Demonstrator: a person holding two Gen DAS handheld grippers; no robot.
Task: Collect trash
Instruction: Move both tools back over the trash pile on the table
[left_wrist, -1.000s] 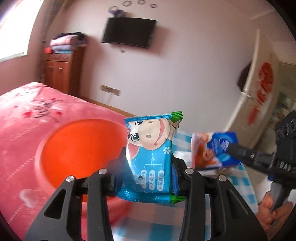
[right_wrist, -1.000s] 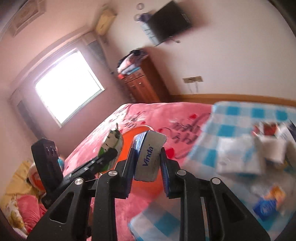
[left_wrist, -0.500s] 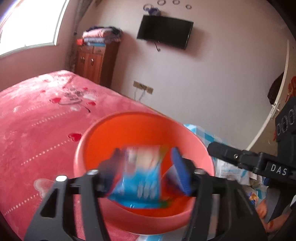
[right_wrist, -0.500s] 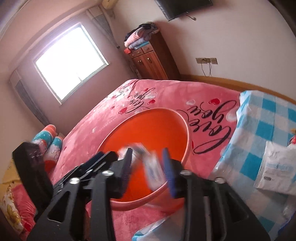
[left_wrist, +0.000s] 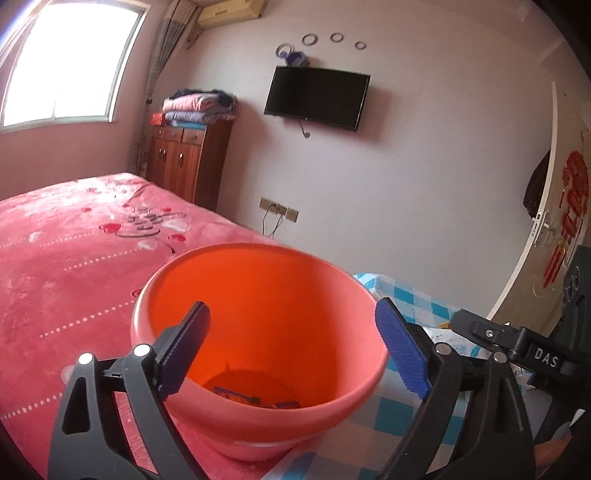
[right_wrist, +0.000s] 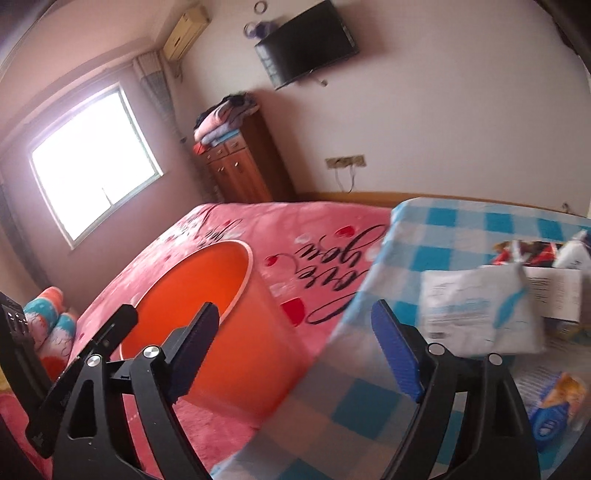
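An orange bucket (left_wrist: 258, 295) stands on the pink bed, and packets (left_wrist: 255, 398) lie at its bottom. My left gripper (left_wrist: 291, 332) hangs over the bucket's mouth, its jaws opening wide with nothing between them. In the right wrist view the same bucket (right_wrist: 229, 317) sits at the left, and my right gripper (right_wrist: 291, 332) hovers beside it over the bed's edge, jaws opening and empty. More trash lies on the blue checked cloth (right_wrist: 461, 229): a white wrapper (right_wrist: 476, 310), a blue packet (right_wrist: 554, 410) and red wrappers (right_wrist: 524, 253).
The pink bedspread (left_wrist: 55, 258) stretches left of the bucket. A wooden cabinet (left_wrist: 188, 162) with folded blankets stands by the window, and a TV (left_wrist: 317, 98) hangs on the wall. The right gripper's body (left_wrist: 517, 347) shows at the right of the left wrist view.
Both grippers held packets a second ago: the left a blue cartoon packet, the right a blue tissue pack. Both jaws have opened over the bucket and the packets have dropped away.
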